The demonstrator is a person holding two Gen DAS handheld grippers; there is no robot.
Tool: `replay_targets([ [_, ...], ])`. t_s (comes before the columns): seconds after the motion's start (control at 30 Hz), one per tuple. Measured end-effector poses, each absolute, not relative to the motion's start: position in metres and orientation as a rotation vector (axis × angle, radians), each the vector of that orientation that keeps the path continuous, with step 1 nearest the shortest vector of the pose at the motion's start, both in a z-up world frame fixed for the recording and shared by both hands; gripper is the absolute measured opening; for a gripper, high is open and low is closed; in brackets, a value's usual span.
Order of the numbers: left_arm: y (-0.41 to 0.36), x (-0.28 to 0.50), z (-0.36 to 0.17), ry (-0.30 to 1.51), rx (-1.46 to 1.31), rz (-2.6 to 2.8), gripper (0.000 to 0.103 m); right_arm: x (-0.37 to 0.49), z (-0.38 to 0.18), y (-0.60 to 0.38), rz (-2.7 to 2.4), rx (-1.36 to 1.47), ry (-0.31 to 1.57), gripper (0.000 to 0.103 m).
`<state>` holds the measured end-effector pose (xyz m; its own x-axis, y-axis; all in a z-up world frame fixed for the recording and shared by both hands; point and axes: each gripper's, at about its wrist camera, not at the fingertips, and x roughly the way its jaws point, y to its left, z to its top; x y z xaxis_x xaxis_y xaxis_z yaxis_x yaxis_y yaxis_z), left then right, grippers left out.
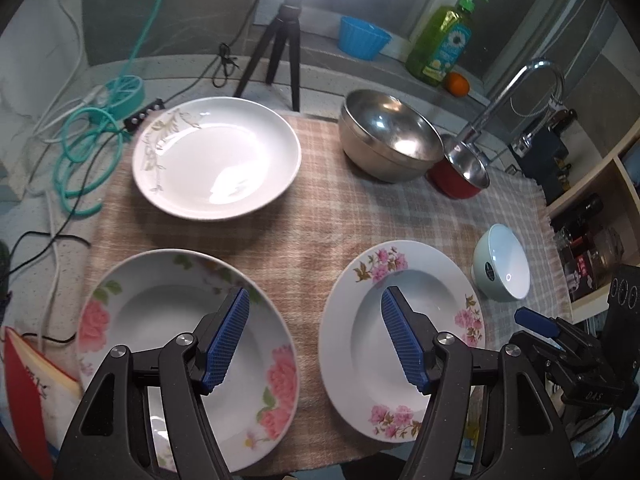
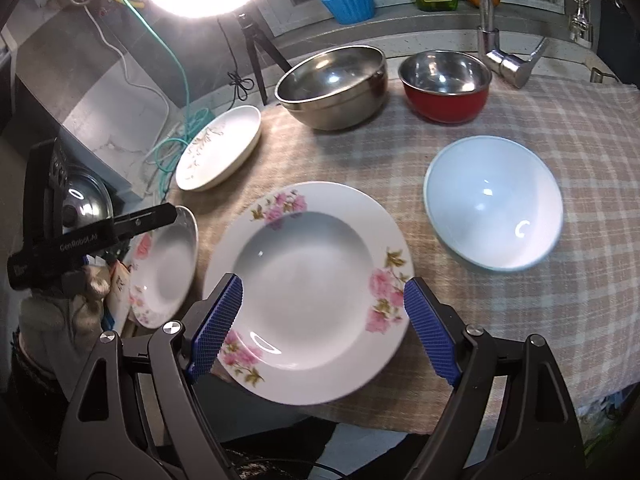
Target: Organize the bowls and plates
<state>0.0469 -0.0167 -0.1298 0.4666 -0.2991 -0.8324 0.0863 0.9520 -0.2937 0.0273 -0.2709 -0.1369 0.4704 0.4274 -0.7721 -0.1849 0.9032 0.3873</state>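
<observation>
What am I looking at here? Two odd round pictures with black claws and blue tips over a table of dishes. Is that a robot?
No robot: a person holds a two-fingered grabber in each hand, each with a wide-angle camera looking along its fingers. One picture comes from the left gripper, the other from the right gripper; the blue parts are rubber pads.

On the checked cloth lie three plates: a rose plate nearest the left gripper, a pink-flower plate under the right one, and a leaf-pattern plate farther back. There are also a large steel bowl, a red bowl and a pale blue bowl.

Both grippers are open and hold nothing.
</observation>
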Motion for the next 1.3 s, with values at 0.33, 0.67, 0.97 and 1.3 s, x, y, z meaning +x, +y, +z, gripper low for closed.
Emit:
replay_targets([
  [0.33,0.036,0.017,-0.119,1.009,-0.303,-0.106,0.069,0.044,-0.124,-0.224,0.493,0.179,0.946,0.103],
  [0.67,0.087,-0.021,-0.131,1.002,-0.399,0.055,0.068,0.063,-0.126,-0.170,0.592,0.104,0.981,0.103],
  [0.97,0.116,-0.039,-0.152,1.018,-0.478,0.125,0.065,0.076,-0.139,-0.122,0.653,0.021,1.021,0.101],
  [1.3,0.128,-0.036,-0.177,1.064,-0.541,0.109,0.043,0.095,-0.166,-0.089,0.691,-0.018,1.114,0.065],
])
